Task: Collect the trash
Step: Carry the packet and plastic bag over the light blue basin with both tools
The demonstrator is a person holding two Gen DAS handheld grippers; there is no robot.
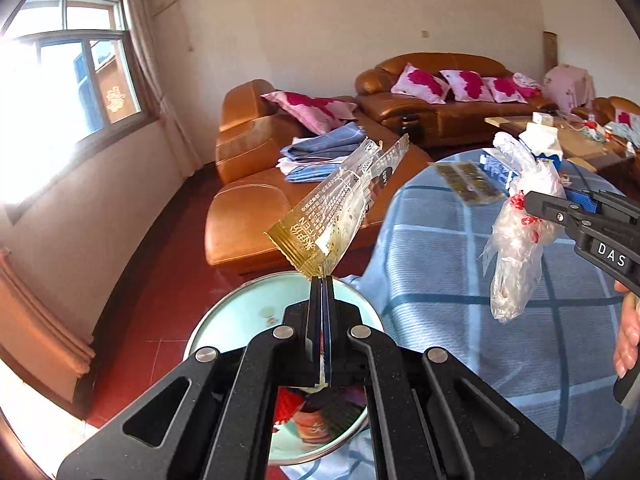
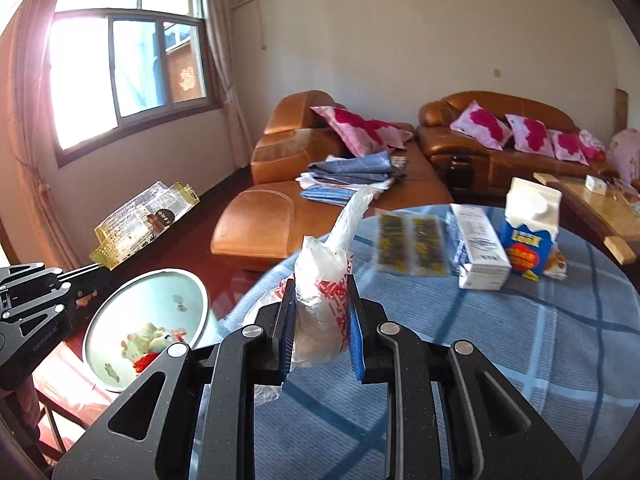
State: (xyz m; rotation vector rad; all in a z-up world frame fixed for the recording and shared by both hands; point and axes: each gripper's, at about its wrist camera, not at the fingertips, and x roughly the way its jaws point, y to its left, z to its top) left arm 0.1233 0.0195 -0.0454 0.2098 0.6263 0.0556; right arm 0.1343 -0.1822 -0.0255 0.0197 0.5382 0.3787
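Observation:
My left gripper (image 1: 322, 278) is shut on a clear and gold snack wrapper (image 1: 340, 204), which sticks up and away above a round pale-green bin (image 1: 240, 312) beside the table. The right wrist view shows that wrapper (image 2: 144, 224) held over the bin (image 2: 176, 292), which has trash at its bottom. My right gripper (image 2: 320, 312) is shut on a crumpled clear plastic bag with red print (image 2: 320, 280), above the table's left edge. The left wrist view shows that bag (image 1: 520, 240) hanging from the right gripper (image 1: 532, 204).
The round table (image 2: 520, 360) has a blue checked cloth. On it lie a twin dark snack packet (image 2: 412, 244), a white carton on its side (image 2: 478, 248) and an upright blue milk carton (image 2: 528, 232). Orange leather sofas (image 2: 320, 184) with pillows stand behind, over a red floor.

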